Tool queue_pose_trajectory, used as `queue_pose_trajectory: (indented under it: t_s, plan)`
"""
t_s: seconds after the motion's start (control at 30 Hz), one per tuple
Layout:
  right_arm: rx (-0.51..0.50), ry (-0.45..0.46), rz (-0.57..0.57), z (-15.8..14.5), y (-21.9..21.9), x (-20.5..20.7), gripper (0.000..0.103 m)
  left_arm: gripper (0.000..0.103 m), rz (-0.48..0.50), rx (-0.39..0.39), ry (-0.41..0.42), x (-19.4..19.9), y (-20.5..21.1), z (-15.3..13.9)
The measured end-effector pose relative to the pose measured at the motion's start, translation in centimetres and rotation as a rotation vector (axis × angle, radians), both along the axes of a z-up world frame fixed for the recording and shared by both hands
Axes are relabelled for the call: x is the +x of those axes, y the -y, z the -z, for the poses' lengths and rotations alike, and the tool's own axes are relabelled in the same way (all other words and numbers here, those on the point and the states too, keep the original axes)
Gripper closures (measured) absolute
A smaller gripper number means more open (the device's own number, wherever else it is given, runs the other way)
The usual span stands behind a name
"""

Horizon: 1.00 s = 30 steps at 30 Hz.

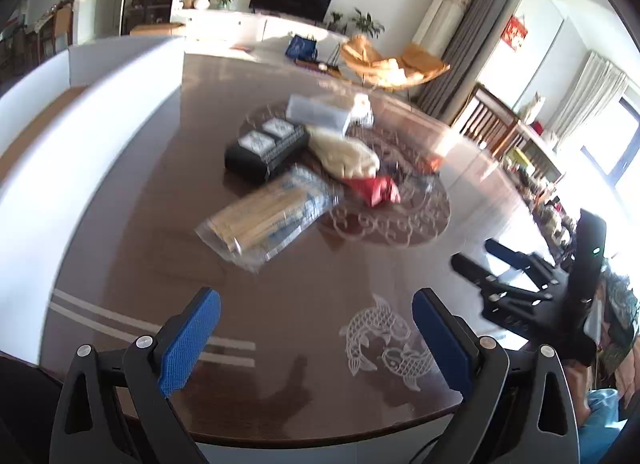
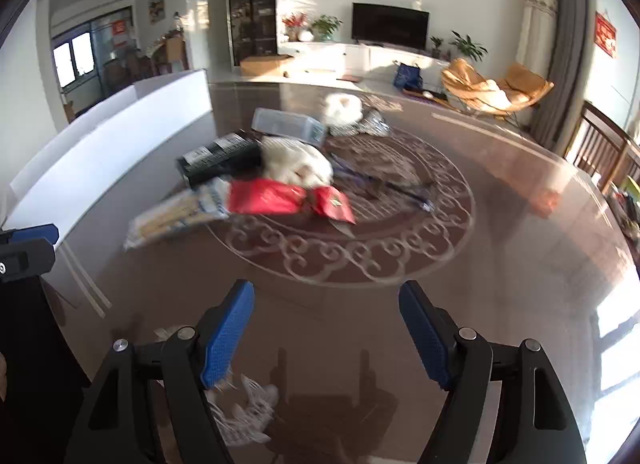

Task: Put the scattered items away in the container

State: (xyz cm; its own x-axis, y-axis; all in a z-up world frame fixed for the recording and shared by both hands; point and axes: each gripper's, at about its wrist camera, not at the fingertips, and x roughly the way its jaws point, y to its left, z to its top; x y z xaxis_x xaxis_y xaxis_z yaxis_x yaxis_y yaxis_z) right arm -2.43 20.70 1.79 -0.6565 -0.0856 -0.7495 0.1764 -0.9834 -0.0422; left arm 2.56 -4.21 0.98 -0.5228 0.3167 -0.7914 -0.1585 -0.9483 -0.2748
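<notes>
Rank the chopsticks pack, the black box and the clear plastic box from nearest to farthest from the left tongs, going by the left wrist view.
From the open left tongs:
1. Chopsticks pack, nearest, at the pile's front edge, slightly left.
2. Black box, behind the pack, mid-pile.
3. Clear plastic box, farthest, at the back of the pile.

The right claw [image 2: 326,328] is hanging wide open and empty over the brown desk [image 2: 500,224]. At twelve o'clock a red packet [image 2: 266,197], a white bundle [image 2: 298,164] and a black box [image 2: 218,162] are lying heaped together. The white container [image 2: 120,132] is standing at ten o'clock.
</notes>
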Motion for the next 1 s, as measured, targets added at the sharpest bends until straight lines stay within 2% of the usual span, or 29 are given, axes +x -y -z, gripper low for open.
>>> queue_pose_trajectory:
  t_s: [0.1, 0.27, 0.4, 0.53, 0.67, 0.77, 1.0]
  plan:
    - [0.045, 0.025, 0.041, 1.4, -3.2, 0.5, 0.027, 0.005, 0.027, -0.154, 0.072, -1.2, -2.2, 3.9]
    - [0.013, 0.046, 0.023, 2.6, -2.4, -0.8, 0.027, 0.000, -0.001, -0.285, 0.032, -3.4, -2.4, 5.1]
    - [0.021, 0.068, -0.009, 4.1, 0.0, -3.1, 0.027, 0.000, 0.000, -0.282, -0.014, -7.3, -2.0, 5.0]
    - [-0.009, 0.069, -0.009, 4.4, 0.8, -4.6, 0.026, 0.000, -0.013, -0.270, -0.057, -11.4, -1.2, 5.0]
    - [-0.020, 0.081, -0.001, 4.5, 0.8, -5.3, 0.019, 0.000, 0.056, -0.265, -0.069, -14.4, -0.4, 4.9]
    - [-0.019, 0.081, -0.001, 4.6, 1.0, -5.3, 0.019, 0.000, 0.097, -0.264, -0.075, -14.6, 0.0, 4.8]
    - [-0.019, 0.081, -0.001, 4.6, 1.0, -5.3, 0.019, 0.000, 0.098, -0.265, -0.076, -14.5, -0.1, 4.7]
